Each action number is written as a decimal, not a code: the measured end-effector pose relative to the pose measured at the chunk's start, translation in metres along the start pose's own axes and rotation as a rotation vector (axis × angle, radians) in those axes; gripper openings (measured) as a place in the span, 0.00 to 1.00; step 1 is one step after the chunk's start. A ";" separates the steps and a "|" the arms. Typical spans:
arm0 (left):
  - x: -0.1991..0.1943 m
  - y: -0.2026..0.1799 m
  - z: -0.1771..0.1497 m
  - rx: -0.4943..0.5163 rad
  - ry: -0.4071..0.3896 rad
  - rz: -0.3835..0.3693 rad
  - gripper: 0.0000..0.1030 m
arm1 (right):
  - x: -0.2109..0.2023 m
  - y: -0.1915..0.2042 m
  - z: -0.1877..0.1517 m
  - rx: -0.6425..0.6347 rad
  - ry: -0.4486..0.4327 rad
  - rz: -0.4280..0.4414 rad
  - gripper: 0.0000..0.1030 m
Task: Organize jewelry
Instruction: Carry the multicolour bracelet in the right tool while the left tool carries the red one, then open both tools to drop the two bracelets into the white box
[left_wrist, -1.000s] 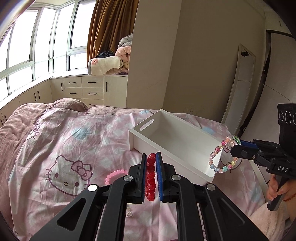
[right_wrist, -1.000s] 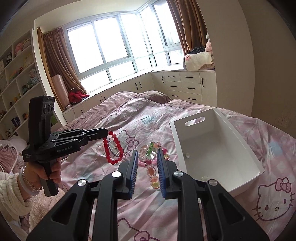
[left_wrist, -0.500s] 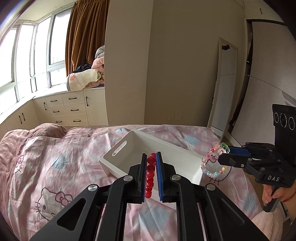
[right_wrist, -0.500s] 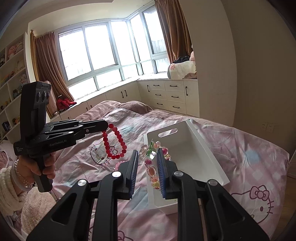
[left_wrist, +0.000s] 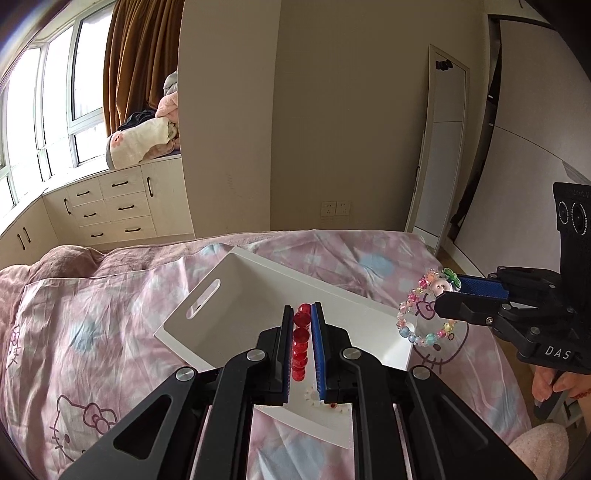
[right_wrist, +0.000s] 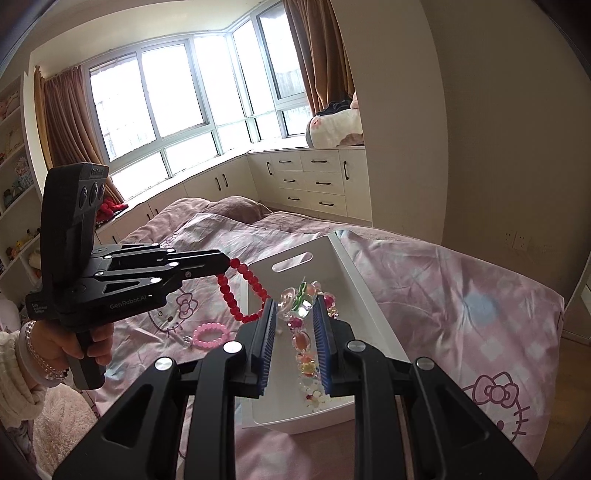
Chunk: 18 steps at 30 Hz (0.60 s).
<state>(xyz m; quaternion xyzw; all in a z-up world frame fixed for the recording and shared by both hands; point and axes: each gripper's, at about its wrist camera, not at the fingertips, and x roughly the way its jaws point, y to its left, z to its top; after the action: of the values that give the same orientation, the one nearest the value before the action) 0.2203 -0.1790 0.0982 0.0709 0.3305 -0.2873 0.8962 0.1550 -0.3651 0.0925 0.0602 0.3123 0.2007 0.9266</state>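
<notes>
Over the bed's pink cartoon-cat quilt (left_wrist: 92, 332), the landmark is the white rectangular plastic bin with slot handles (left_wrist: 229, 295), lying open-topped on the covers. The left claw (left_wrist: 301, 317) is clamped on a red round-bead bracelet (left_wrist: 300, 343), whose loop hangs free below the tips at the bin's near long rim, seen from the right wrist as dangling just outside that rim (right_wrist: 240, 291). The right claw (right_wrist: 293, 314) is closed on a pastel multicoloured bead bracelet with a green charm (right_wrist: 301, 321), held above the bin's interior; from the left wrist it hangs beside the bin's far corner (left_wrist: 424, 314). Both pieces are pinched at one point, probably so that each loop drops straight down and can be let go cleanly into the bin. The bin floor already holds a few small bits near its close end, too small to identify. A pink bead bracelet (right_wrist: 210, 334) lies on the quilt outside the bin's near rim, apparently not yet collected. The bin's upright walls are the edges to clear; its middle looks bare, and the quilt around it is soft and rumpled, so the bin may tip if a wall is nudged.
</notes>
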 end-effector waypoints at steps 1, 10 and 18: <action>0.005 0.001 0.000 -0.002 0.009 -0.001 0.14 | 0.006 -0.003 0.000 -0.001 0.011 -0.005 0.21; 0.045 0.018 0.001 -0.027 0.073 0.000 0.14 | 0.056 -0.015 -0.015 -0.022 0.124 -0.029 0.21; 0.079 0.034 -0.005 -0.099 0.110 0.034 0.21 | 0.090 -0.023 -0.029 -0.009 0.206 -0.039 0.22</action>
<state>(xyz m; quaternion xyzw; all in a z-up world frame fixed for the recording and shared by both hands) 0.2848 -0.1862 0.0423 0.0476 0.3918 -0.2512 0.8838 0.2099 -0.3492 0.0141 0.0288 0.4061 0.1892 0.8936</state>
